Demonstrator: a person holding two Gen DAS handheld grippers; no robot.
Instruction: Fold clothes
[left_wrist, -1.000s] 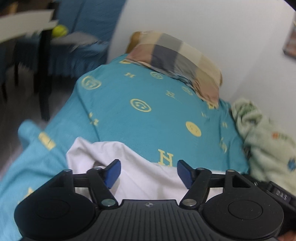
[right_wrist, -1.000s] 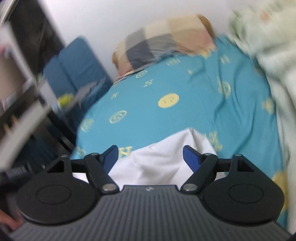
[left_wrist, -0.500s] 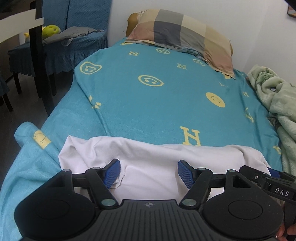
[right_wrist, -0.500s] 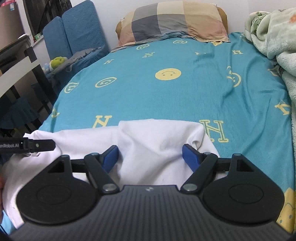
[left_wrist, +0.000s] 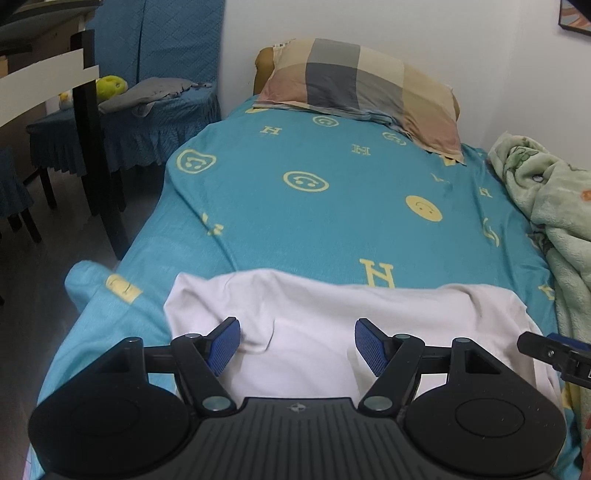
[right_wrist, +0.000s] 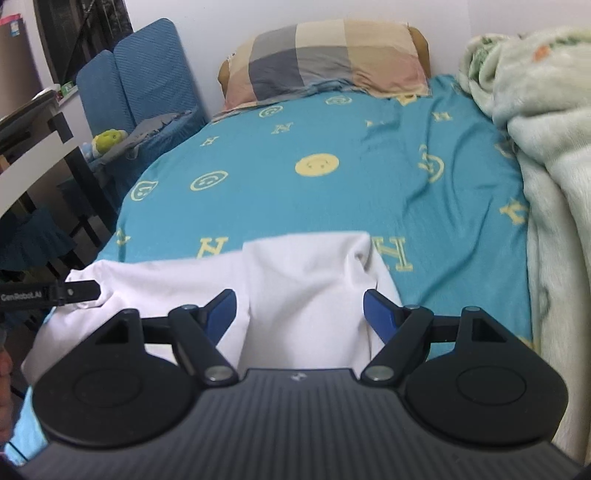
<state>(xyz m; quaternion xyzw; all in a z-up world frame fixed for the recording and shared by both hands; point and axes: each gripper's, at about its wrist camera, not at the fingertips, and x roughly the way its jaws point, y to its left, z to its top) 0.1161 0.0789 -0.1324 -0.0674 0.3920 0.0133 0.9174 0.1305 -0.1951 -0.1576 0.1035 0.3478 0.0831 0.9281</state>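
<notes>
Hovering over the near end of the bed (left_wrist: 332, 206), the left hand-held gripper (left_wrist: 297, 345) and the right hand-held gripper (right_wrist: 299, 314) both stand spread wide, grasping nothing. A white garment (left_wrist: 332, 325) lies rumpled across the blue sheet beneath them, its cloth showing between the blue pads. Farther off, a checked pillow (left_wrist: 362, 85) rests against the wall, with a pale green blanket (right_wrist: 535, 110) heaped along the bed's right side.

Home bedroom. A bed (left_wrist: 314, 206) in a teal smiley-print sheet is filling the room, a checked pillow (left_wrist: 362, 88) lying at its head against the white wall (left_wrist: 406, 33), a fleece blanket (right_wrist: 546, 122) bunching alongside, blue-covered chairs (left_wrist: 147, 122) standing beside it.
</notes>
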